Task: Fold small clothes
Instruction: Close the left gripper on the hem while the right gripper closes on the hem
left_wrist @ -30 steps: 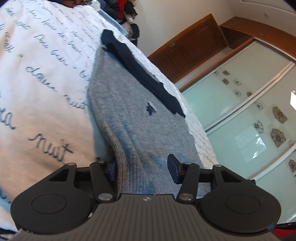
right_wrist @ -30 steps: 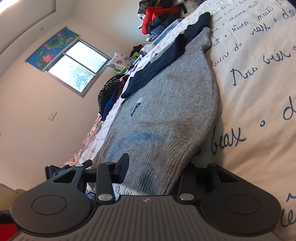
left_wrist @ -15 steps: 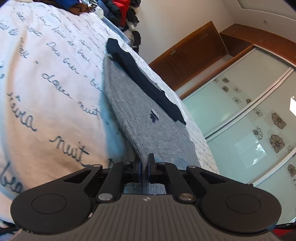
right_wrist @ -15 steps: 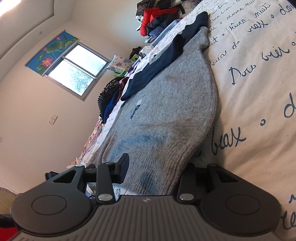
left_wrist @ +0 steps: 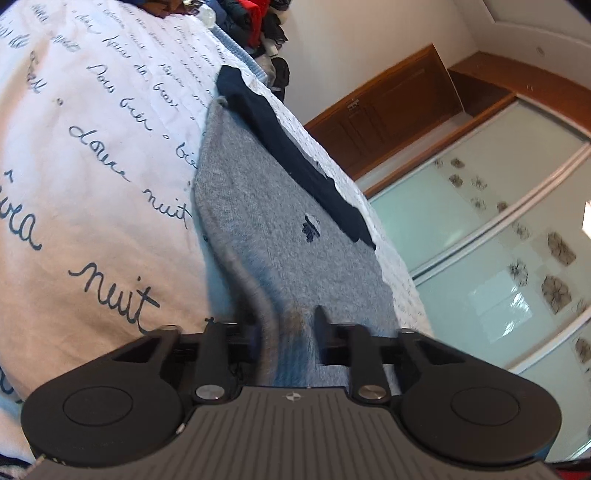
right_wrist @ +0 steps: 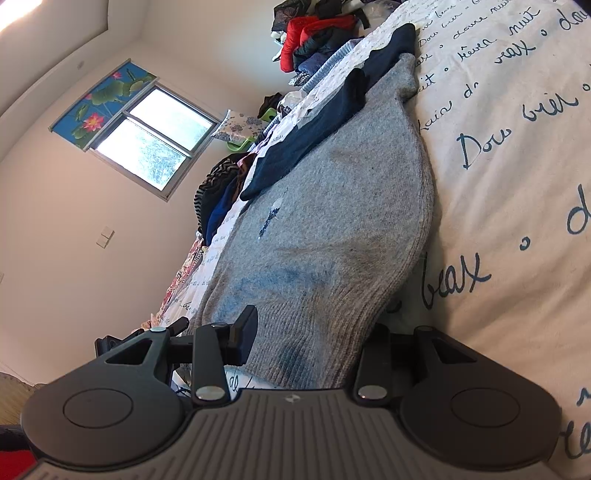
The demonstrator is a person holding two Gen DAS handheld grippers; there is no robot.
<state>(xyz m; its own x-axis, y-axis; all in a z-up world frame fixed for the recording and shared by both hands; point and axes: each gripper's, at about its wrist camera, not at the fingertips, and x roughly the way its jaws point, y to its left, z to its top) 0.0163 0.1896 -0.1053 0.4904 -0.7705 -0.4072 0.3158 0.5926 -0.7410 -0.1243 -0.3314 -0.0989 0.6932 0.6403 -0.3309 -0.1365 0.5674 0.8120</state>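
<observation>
A grey knit sweater with a navy collar band and a small navy logo lies flat on a white bedspread with blue script. My left gripper stands open with the sweater's ribbed hem edge between its fingers. In the right wrist view the same sweater runs away from me. My right gripper is open, its fingers either side of the ribbed hem. Its right finger is partly hidden under the cloth.
A pile of red and dark clothes sits at the bed's far end, and more clothes lie along the far side. A sliding wardrobe with glass doors and a wooden door stand beyond the bed.
My left gripper shut on the hem half a second ago and now stands open again, the hem still between its fingers. The right gripper has barely moved.
</observation>
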